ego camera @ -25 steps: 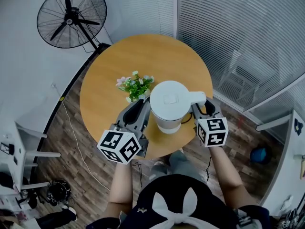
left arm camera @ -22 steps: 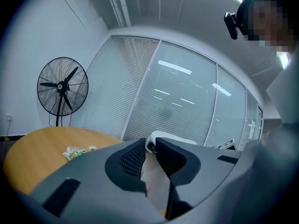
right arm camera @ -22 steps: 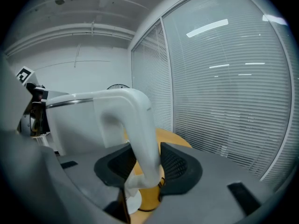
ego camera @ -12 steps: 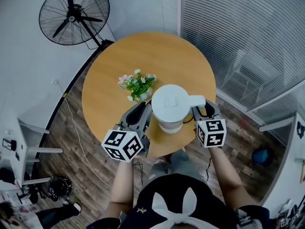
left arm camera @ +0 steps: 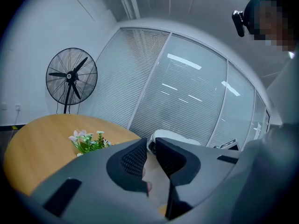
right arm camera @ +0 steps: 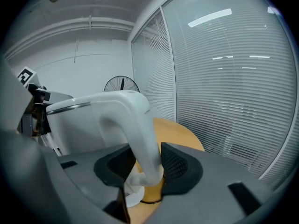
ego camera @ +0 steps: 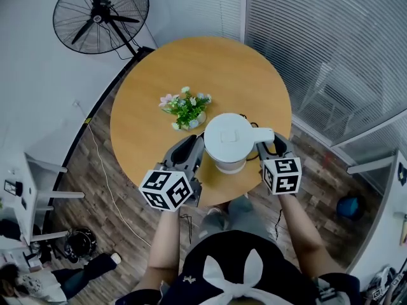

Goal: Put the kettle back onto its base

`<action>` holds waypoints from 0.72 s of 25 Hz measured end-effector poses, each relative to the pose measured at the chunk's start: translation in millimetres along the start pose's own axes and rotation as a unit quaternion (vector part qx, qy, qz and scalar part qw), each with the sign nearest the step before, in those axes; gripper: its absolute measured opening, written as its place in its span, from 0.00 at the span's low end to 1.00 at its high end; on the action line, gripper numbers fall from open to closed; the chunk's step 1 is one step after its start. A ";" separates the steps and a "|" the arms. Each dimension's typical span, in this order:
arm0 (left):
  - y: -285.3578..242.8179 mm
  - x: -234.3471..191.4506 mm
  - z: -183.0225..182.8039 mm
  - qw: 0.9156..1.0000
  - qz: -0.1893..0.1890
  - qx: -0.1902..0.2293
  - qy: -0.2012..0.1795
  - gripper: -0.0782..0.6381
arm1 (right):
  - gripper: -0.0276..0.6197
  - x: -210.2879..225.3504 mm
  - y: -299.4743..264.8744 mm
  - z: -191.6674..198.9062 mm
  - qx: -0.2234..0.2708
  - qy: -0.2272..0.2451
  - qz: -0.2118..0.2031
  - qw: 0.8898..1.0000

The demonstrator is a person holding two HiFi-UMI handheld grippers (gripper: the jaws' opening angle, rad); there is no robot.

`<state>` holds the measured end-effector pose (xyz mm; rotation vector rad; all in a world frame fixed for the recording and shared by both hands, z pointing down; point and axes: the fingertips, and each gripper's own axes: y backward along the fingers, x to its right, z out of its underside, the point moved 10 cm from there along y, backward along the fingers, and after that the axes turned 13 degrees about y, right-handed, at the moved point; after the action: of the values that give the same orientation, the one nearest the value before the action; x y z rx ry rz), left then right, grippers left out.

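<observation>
The white kettle [ego camera: 227, 138] hangs low over the near edge of the round wooden table [ego camera: 165, 62], lid up, handle [right arm camera: 135, 125] to the right. My right gripper [ego camera: 268, 143] is shut on that handle, one pad on each side [right arm camera: 147, 164]. My left gripper [ego camera: 198, 145] meets the kettle's left side; its jaws are drawn to a narrow slit at the kettle's white rim [left arm camera: 163, 135]. Under the kettle lies the white round base [right arm camera: 133, 196] with a black cord. Whether kettle and base touch is hidden.
A small pot of flowers [ego camera: 186, 108] stands on the table just left of and behind the kettle. A standing fan [ego camera: 102, 18] is on the floor at the far left. Glass walls with blinds [ego camera: 318, 37] run along the right.
The kettle and both grippers have sunk together toward the table. Both grips look the same.
</observation>
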<state>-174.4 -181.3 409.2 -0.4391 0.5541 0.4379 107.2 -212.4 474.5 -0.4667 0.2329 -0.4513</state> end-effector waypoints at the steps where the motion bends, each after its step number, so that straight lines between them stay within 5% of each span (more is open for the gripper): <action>1: -0.5 -1.3 1.3 1.000 -0.001 -0.002 0.000 0.21 | 0.30 -0.5 -1.1 1.8 -0.001 -0.001 -0.001 1.000; 18: -11.5 -21.7 21.1 0.999 -0.013 -0.026 0.013 0.21 | 0.31 -4.3 -16.4 25.3 -0.026 -0.007 -0.011 1.000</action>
<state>-176.7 -186.0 441.2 -0.5017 0.5627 0.4224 105.5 -213.8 504.8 -0.5246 0.2265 -0.4642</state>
